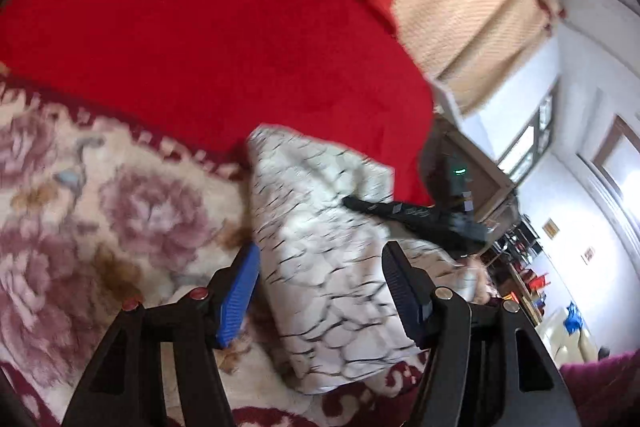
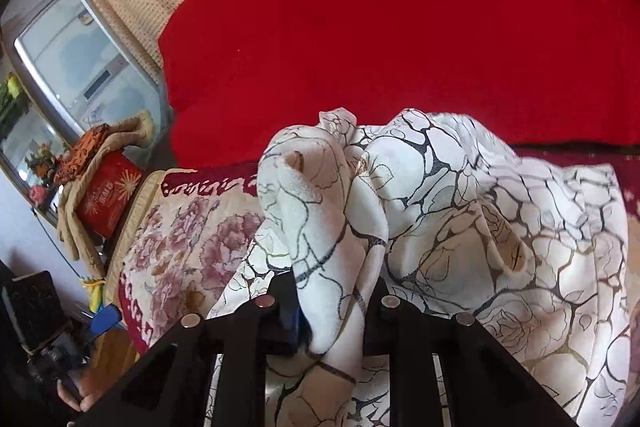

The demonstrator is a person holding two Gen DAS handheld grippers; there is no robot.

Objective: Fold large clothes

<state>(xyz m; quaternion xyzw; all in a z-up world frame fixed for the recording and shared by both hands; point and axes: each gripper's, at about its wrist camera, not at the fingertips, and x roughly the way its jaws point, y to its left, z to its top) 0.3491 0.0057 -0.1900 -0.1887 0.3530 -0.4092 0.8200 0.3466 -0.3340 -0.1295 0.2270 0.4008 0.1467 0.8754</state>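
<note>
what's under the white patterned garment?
The white patterned garment lies on the floral blanket, near the red blanket. The right gripper pinches one fold. Anything directly beneath the cloth is covered.

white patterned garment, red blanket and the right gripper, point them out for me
white patterned garment [image 1: 320,267], left wrist view, on its flat folded middle.
red blanket [image 2: 400,27], right wrist view, on its bare centre.
right gripper [image 2: 332,307], right wrist view, between its fingers, where cloth is pinched.
</note>
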